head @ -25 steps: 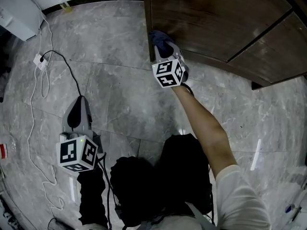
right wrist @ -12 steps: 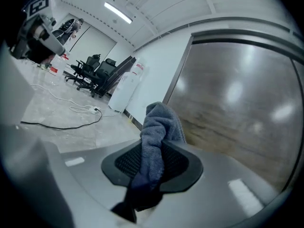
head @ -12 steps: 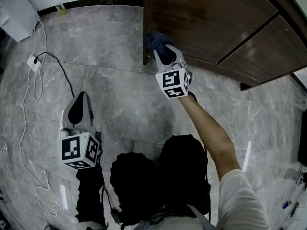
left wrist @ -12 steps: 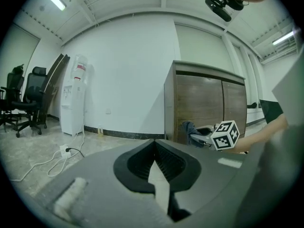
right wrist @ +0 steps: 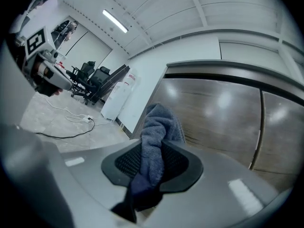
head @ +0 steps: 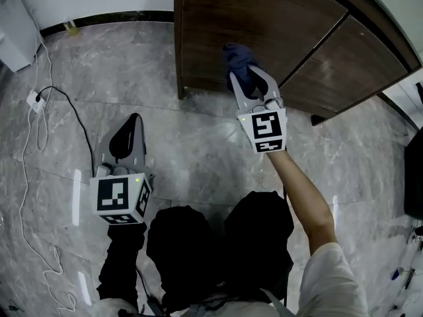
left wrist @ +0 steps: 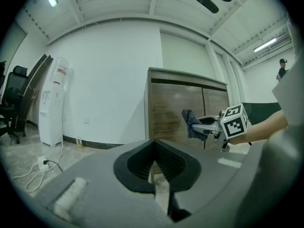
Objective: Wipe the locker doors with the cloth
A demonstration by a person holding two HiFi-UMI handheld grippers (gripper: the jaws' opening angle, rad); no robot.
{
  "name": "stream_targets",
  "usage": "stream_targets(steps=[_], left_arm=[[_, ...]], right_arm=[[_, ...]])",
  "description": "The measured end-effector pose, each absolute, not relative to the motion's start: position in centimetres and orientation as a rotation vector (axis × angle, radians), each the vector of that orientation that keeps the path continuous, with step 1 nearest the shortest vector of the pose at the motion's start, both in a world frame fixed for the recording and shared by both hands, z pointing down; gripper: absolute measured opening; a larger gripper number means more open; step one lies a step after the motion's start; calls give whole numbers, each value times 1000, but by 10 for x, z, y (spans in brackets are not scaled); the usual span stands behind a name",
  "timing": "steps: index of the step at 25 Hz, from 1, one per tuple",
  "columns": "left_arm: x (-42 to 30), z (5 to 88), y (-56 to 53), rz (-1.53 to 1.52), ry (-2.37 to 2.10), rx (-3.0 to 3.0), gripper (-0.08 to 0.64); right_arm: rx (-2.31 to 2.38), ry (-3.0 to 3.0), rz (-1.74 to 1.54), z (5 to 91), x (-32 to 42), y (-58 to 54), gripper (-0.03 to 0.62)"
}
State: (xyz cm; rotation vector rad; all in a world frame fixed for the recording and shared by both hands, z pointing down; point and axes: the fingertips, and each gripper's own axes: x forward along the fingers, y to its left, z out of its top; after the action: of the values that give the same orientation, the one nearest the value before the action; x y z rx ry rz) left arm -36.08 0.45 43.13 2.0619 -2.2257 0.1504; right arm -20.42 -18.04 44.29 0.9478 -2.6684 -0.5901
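Note:
The dark brown wooden locker (head: 264,25) has two doors side by side. My right gripper (head: 246,78) is held level in front of the left door (right wrist: 213,113), shut on a bunched dark blue cloth (head: 238,59). The cloth (right wrist: 159,127) sticks out past the pads towards the wood; I cannot tell whether it touches. My left gripper (head: 130,127) hovers over the marble floor, left of the locker, with its jaws shut and nothing between them. In the left gripper view (left wrist: 154,167) I see the locker (left wrist: 171,103), the cloth (left wrist: 191,123) and the right gripper (left wrist: 209,122).
A black cable and a white power strip (head: 33,101) lie on the floor at the left. A white water dispenser (left wrist: 53,103) stands against the wall, with black office chairs (left wrist: 14,103) beyond it. The person's dark trousers (head: 218,243) fill the bottom of the head view.
The right gripper has risen with the cloth from the locker's lower left corner up the door front. The left gripper has come up and forward, a little nearer the locker.

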Motion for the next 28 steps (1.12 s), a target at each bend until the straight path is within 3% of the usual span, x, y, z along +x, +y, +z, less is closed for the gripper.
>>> stream_targets(steps=[20,28], left_arm=[[-168,370,-121,146,-2100,2337,0],[-114,356,-142,135,-2096,2363,0]], right_arm=[[1155,-2715,-548,342,-24,-223,106],[1216,-2688,-670,283,-3,-273,106]])
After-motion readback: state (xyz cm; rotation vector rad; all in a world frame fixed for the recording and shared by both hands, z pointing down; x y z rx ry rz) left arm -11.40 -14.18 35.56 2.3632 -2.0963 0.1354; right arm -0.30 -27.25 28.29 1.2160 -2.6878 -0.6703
